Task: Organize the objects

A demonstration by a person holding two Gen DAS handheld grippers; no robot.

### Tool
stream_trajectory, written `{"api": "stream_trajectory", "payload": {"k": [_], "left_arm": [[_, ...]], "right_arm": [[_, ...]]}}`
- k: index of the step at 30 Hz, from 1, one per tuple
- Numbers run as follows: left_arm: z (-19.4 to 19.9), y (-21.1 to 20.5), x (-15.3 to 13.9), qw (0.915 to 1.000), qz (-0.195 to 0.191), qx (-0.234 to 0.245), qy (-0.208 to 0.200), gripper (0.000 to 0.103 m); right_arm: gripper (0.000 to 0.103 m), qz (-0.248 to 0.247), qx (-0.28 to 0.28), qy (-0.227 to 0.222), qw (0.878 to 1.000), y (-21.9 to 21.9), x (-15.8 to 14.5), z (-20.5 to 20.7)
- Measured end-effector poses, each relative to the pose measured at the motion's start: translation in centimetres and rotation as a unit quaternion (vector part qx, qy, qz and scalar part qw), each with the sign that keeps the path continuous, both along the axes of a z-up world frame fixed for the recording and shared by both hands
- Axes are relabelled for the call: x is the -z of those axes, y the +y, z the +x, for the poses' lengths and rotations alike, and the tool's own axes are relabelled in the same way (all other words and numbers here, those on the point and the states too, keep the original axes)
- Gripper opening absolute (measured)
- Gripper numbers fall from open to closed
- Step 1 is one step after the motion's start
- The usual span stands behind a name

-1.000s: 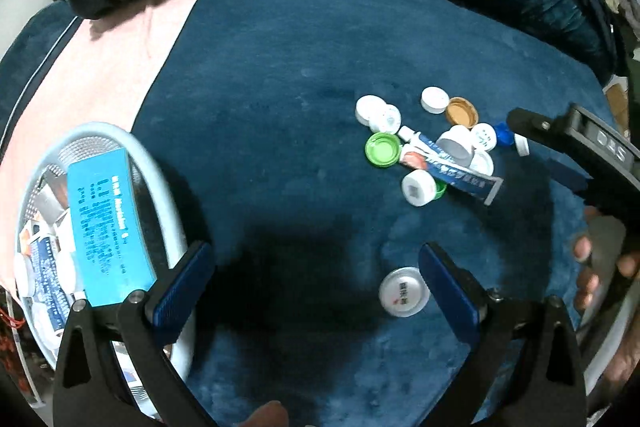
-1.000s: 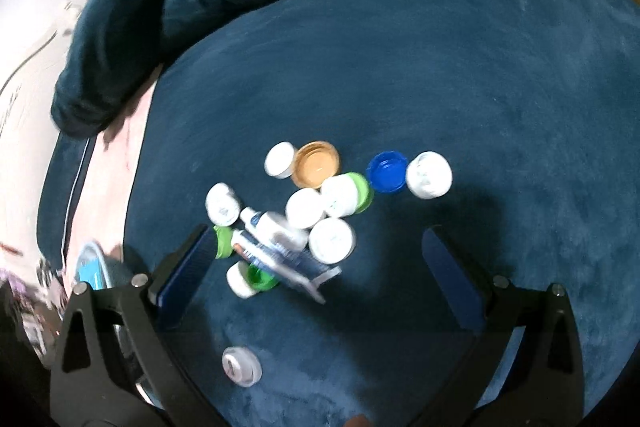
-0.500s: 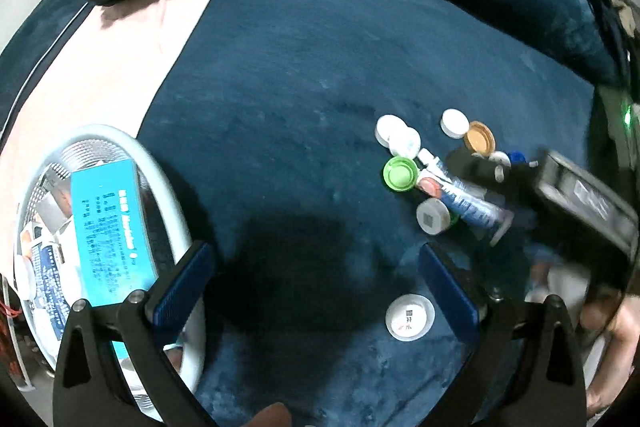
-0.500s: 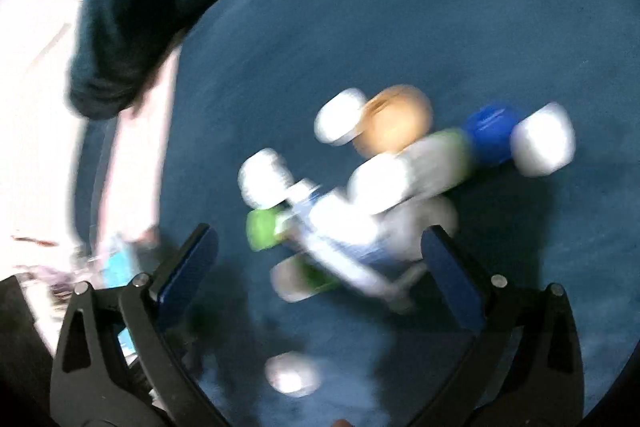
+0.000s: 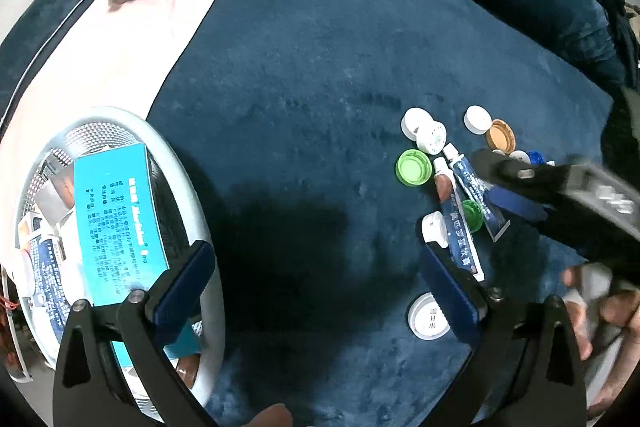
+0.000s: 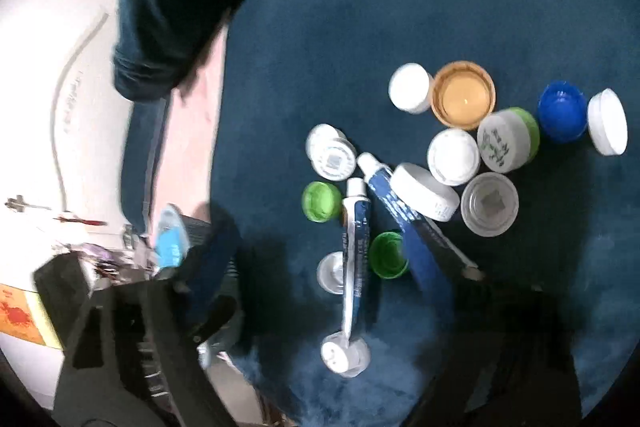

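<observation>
Left wrist view: the left tongs [image 5: 320, 279] stand wide open over bare blue blanket [image 5: 304, 99], nothing between the jaws. To their left lies the white basket [image 5: 188, 187] with a turquoise box [image 5: 116, 223] already in it. The clutter to sort sits well off to the right: two ointment tubes side by side, the nearer tube [image 5: 460, 227] running roughly top to bottom with its cap end away from the camera, and a second tube [image 5: 476, 187] just beside it, among loose caps such as the green cap [image 5: 414, 167] and the labelled white cap [image 5: 430, 315] by the left tongs' right jaw. The right tongs [image 5: 516, 187] reach in from the right edge, lying right over that second tube

Right wrist view: the right tongs [image 6: 320, 267] are closing, jaws blurred; the left jaw is still well clear of anything, while the right jaw lies along the second tube [image 6: 404, 215]. Whether the pads press on it I cannot tell. The nearer tube [image 6: 354, 251] runs lengthwise between the jaws, its long axis pointing away from the camera, so the jaws close across its width. The tan lid [image 6: 464, 95] and blue cap [image 6: 562, 115] lie farther out. The right hand is plainly the nearer one to the tubes
</observation>
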State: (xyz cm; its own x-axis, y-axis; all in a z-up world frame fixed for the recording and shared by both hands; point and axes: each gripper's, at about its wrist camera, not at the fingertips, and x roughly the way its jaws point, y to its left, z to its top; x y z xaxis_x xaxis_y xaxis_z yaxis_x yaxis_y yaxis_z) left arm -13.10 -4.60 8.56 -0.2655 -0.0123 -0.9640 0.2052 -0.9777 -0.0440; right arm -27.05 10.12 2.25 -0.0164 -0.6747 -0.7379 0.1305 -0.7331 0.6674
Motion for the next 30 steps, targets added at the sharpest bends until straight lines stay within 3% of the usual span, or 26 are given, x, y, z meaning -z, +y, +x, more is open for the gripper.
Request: {"api": "stream_trajectory", "payload": {"k": [7, 11, 12, 17, 19, 22, 30], "left_arm": [[-0.3, 0.6, 0.9, 0.9999, -0.004, 0.014, -0.003, 0.102], [-0.7, 1.5, 1.9, 0.9995, 0.002, 0.030, -0.009, 0.102], [-0.8, 1.7, 2.0, 0.9994, 0.006, 0.033, -0.008, 0.102], [-1.0, 2.5, 2.4, 0.9988, 0.005, 0.047, -0.007, 0.102], [-1.2, 2.6, 2.8, 0.9988, 0.007, 0.047, -0.009, 0.102], [-1.7, 3.0, 3.1, 0.9984, 0.014, 0.054, -0.003, 0.102], [-5.1, 5.6, 5.5, 0.9953, 0.034, 0.090, 0.007, 0.087]], "right_arm": [[0.060, 0.098, -0.001, 0.071, 0.993, -1.3, 1.1, -1.4], [0.038, 0.171, -0.068, 0.122, 0.975, -3.1, 1.6, -0.3], [0.025, 0.186, -0.077, 0.126, 0.971, -3.4, 1.4, -0.2], [0.021, 0.232, -0.158, 0.120, 0.952, -3.9, 2.3, 1.0], [0.020, 0.213, -0.137, 0.117, 0.960, -3.1, 2.4, 1.0], [0.019, 0.134, -0.065, 0.066, 0.987, -0.2, 2.4, -0.1], [0.019, 0.105, -0.014, 0.029, 0.994, 3.9, 2.3, 0.2]]}}
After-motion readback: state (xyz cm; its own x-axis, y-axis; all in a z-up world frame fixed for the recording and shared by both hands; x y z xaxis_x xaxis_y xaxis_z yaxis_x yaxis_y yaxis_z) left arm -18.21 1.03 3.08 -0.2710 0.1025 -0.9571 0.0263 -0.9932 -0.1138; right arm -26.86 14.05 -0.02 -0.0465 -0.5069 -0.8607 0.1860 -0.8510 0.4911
